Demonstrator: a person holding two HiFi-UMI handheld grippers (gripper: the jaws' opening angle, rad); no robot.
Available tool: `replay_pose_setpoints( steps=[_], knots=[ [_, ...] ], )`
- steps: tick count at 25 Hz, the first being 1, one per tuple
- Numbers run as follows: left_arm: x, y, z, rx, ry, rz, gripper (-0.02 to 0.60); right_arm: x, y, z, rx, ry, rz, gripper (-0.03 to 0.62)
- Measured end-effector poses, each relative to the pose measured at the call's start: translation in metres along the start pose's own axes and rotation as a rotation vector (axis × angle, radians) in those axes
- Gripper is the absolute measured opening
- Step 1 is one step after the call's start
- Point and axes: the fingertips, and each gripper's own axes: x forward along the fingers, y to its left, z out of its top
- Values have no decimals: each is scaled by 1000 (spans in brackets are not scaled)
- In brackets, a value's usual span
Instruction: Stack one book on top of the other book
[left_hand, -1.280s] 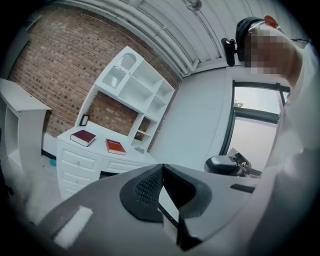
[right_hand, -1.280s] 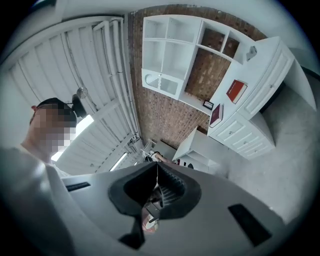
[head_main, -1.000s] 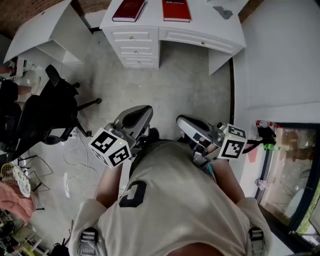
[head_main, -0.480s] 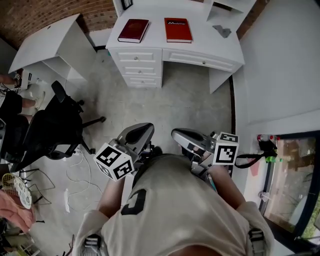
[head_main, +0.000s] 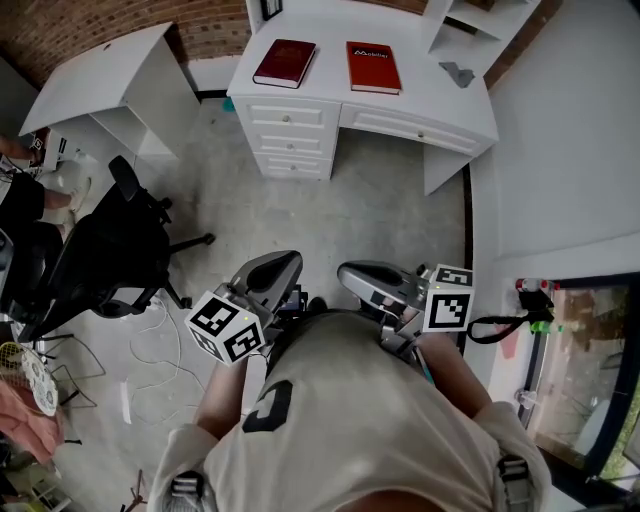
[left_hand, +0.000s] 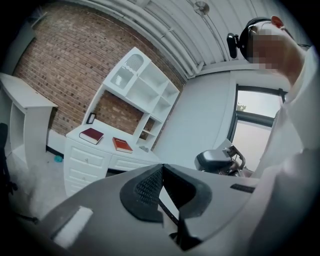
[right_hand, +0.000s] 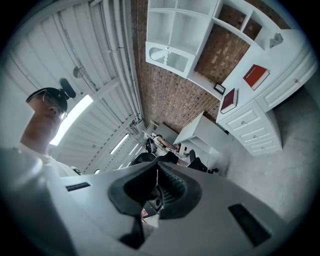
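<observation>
Two closed hardcover books lie flat, covers up, on a white surface (head_main: 332, 55). They are side by side with a gap between them, not stacked. The dark red book (head_main: 285, 62) sits on the left, slightly angled. The bright red book (head_main: 373, 67), right of it, carries a line of white print on its cover.

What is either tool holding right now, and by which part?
Nothing: the left tool and the right tool are both shut with nothing between them.
</observation>
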Motion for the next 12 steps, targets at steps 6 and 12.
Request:
replay_pose_setpoints(
  steps=[6, 12],
  knots=[
    [-2, 11, -3, -11, 8, 27, 3, 10, -13, -4, 62, 30, -23, 6],
    [6, 19, -5, -31, 27, 56, 3, 14, -27, 2, 99, 47, -13, 6]
  ],
)
